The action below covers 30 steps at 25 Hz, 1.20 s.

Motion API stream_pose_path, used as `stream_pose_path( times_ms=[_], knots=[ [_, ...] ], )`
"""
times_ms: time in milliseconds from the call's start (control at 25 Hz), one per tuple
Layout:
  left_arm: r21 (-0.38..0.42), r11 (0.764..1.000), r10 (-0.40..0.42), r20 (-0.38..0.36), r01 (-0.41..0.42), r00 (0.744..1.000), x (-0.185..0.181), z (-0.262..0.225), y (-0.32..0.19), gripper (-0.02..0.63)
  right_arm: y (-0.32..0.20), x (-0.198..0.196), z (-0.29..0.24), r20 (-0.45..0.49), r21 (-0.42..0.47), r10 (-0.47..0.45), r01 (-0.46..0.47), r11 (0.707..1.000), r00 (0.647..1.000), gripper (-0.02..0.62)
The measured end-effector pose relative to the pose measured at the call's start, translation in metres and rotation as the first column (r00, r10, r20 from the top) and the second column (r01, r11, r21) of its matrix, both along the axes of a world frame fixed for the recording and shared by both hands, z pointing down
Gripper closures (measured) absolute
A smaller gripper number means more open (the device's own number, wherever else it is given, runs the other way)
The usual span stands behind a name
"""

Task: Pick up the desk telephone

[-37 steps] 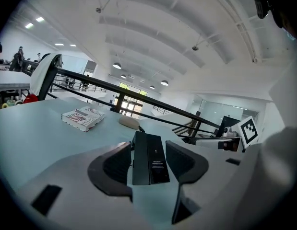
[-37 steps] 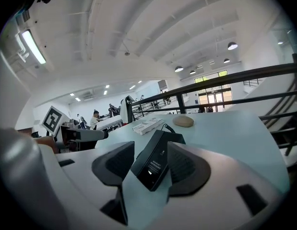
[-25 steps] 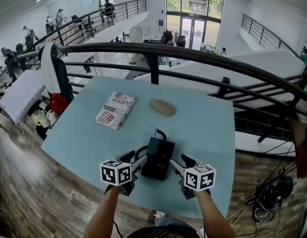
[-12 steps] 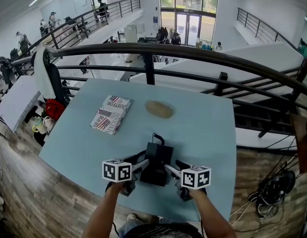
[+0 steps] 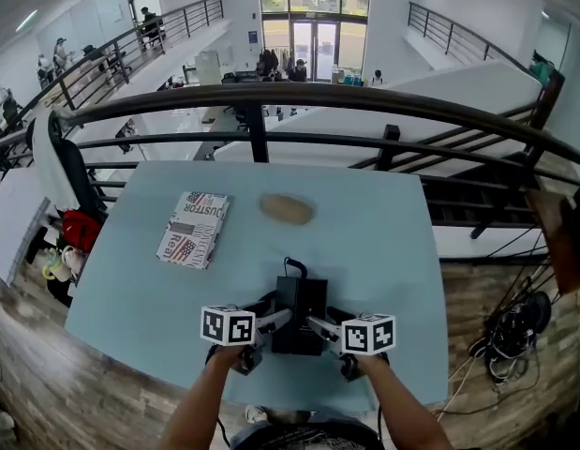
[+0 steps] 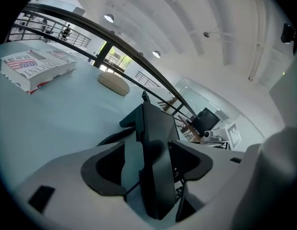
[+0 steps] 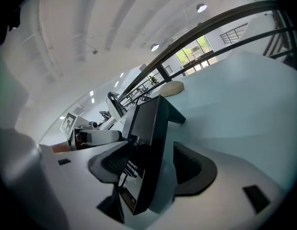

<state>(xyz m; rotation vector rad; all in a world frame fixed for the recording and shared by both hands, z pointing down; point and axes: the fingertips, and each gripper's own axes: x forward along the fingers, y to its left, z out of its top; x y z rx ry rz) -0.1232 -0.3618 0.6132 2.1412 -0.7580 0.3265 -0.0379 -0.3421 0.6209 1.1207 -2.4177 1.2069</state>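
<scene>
Locate the phone [image 5: 300,309] on the table [image 5: 383,242], close to the near edge and about centred, with its cord end toward the railing [image 5: 364,101]. Find the left gripper [image 5: 274,311] at the phone's left flank and the right gripper [image 5: 324,319] at its right flank, both angled inward and slightly downward.

Read the left fingers [image 6: 107,169] as spread, with the phone [image 6: 155,147] between them and a strip of table showing beside one pad. Read the right fingers [image 7: 194,169] likewise as spread, with the phone [image 7: 147,143] between them and a gap at the outer pad. Treat both sets of jaws as having just been opening, with no pinch on the phone.

Note the book [image 5: 193,229] lying flat at the table's left, well apart from the phone. Note also a tan oval object [image 5: 288,208] right of the book, between phone and railing.
</scene>
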Motion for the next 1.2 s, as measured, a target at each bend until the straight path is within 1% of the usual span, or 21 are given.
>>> stream_pose_path(
  times_ms=[120,200,400,520,760,880,960,1200],
  knots=[
    [-0.026,0.996,0.08,-0.001,-0.08,0.997,0.009,0.008,0.004,0.316,0.0,-0.005,0.007,0.006,-0.023,0.01,-0.009,1.0,1.0,0.331],
    [-0.05,0.992,0.118,-0.008,-0.119,0.993,0.013,0.012,0.007,0.316,0.002,-0.009,0.01,0.016,-0.032,0.011,-0.011,0.999,1.0,0.33],
    [-0.091,0.981,0.167,-0.037,-0.17,0.985,0.015,0.017,0.008,0.316,0.002,-0.016,0.011,0.05,-0.042,0.028,-0.026,0.999,0.998,0.331],
    [-0.097,0.98,0.168,-0.06,-0.173,0.984,0.016,0.014,0.004,0.316,0.003,-0.016,0.01,0.056,-0.041,0.036,-0.034,0.999,0.998,0.331],
    [-0.083,0.98,0.174,-0.067,-0.179,0.982,0.021,0.014,0.001,0.318,0.004,-0.02,0.01,0.054,-0.035,0.032,-0.03,0.999,0.998,0.333],
    [-0.099,0.974,0.192,-0.106,-0.203,0.976,0.028,0.012,0.004,0.345,0.004,-0.02,0.01,0.061,-0.038,0.032,-0.03,0.999,0.998,0.337],
    [-0.116,0.971,0.191,-0.139,-0.208,0.972,0.031,0.01,0.007,0.388,0.004,-0.019,0.01,0.068,-0.044,0.031,-0.028,0.999,0.997,0.343],
    [-0.111,0.979,0.157,-0.147,-0.174,0.977,0.031,0.008,0.006,0.396,0.004,-0.017,0.009,0.083,-0.062,0.038,-0.033,0.998,0.996,0.351]
  ],
)
